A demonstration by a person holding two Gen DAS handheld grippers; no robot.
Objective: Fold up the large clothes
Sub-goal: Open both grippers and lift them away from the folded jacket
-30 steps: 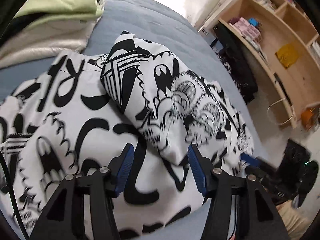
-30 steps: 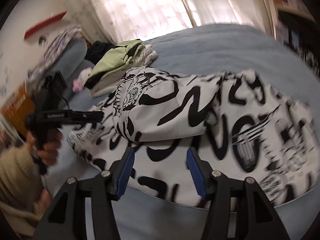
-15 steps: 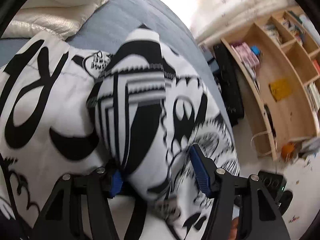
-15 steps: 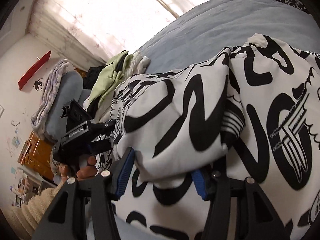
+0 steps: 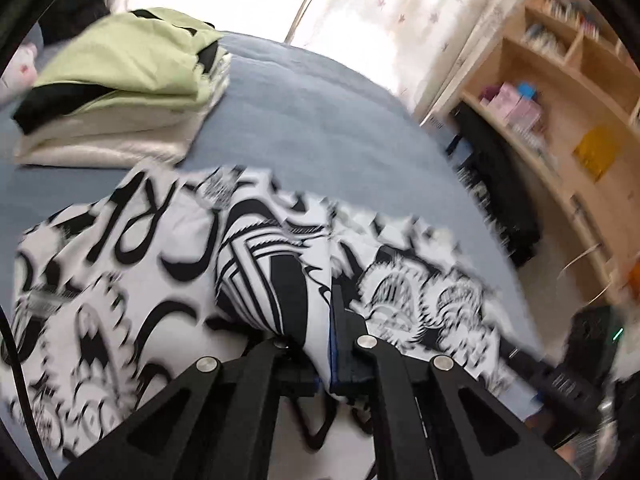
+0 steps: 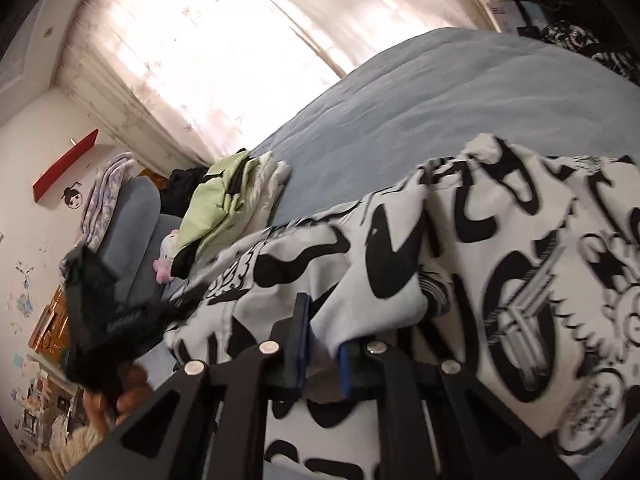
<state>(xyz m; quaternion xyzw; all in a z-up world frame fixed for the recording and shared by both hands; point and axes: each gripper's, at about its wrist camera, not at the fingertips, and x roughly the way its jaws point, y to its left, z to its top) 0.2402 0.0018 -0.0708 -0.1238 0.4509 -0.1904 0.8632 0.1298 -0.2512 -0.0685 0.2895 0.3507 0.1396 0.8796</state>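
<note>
Garment (image 5: 280, 280) now inside both claws

My black grippers carry blue pads (image 6: 301, 344). The garment (image 5: 168, 240) is white with bold black lettering and cartoon prints. It lies on a grey-blue bedspread (image 5: 320, 120), near a pale green and cream pile (image 5: 120, 76).

A blue-grey bedspread (image 5: 320, 120) is seen across the bed. A stack of folded garments (image 5: 120, 92), green on top and cream beneath, is set at its far left side. A wooden shelf unit (image 5: 560, 92) with pink boxes (image 5: 512, 106) is seen at right. Sheer curtains (image 6: 224, 52) are lit from behind. A pink-and-white plush toy (image 6: 166, 256) is lodged beside a grey cushion (image 6: 132, 224). A red wall shelf (image 6: 64, 168) is mounted left.
</note>
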